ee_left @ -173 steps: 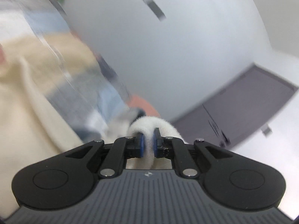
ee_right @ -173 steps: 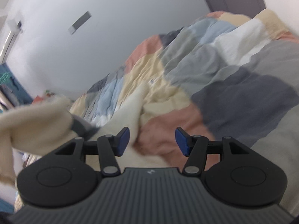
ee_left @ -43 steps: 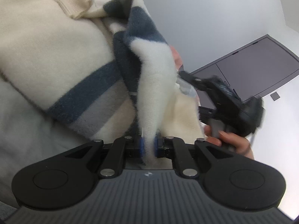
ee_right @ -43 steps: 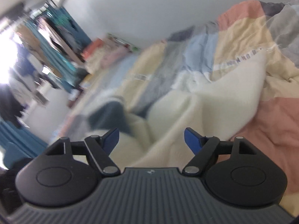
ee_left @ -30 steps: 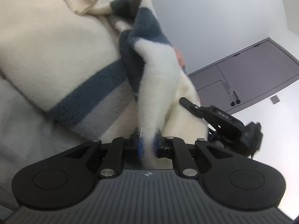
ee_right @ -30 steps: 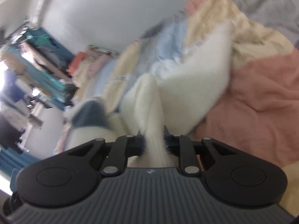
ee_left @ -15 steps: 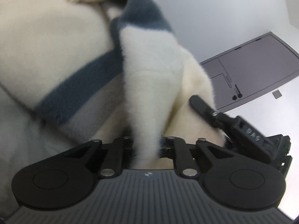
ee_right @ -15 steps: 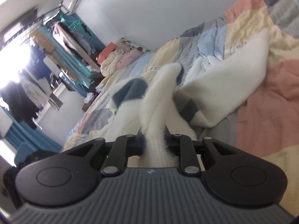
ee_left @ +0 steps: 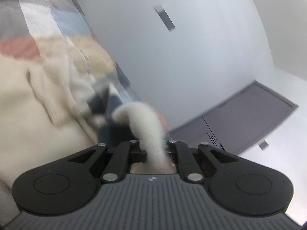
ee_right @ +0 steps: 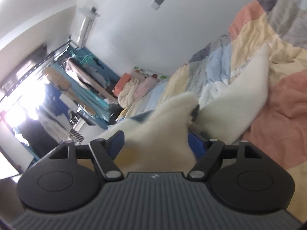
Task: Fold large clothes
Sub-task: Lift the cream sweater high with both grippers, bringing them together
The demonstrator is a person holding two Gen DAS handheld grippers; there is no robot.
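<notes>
While our left gripper [ee_left: 154, 149] stays clamped on a fluffy fold of the cream sweater [ee_left: 147, 126] to carry it, our right gripper [ee_right: 155, 143] has just been opening, cloth between its jaws, releasing its share onto the patchwork quilt [ee_right: 287, 99].

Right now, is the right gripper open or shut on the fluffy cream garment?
Open. The right gripper has just been opening; its blue pads stand wide, the fluffy cream garment loose between them.

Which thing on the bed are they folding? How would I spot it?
Find the big patchwork quilt covering the bed. On it lies a fluffy cream sweater with dark blue stripes. It is the only fuzzy thing there, with one end pinched in the left gripper.
</notes>
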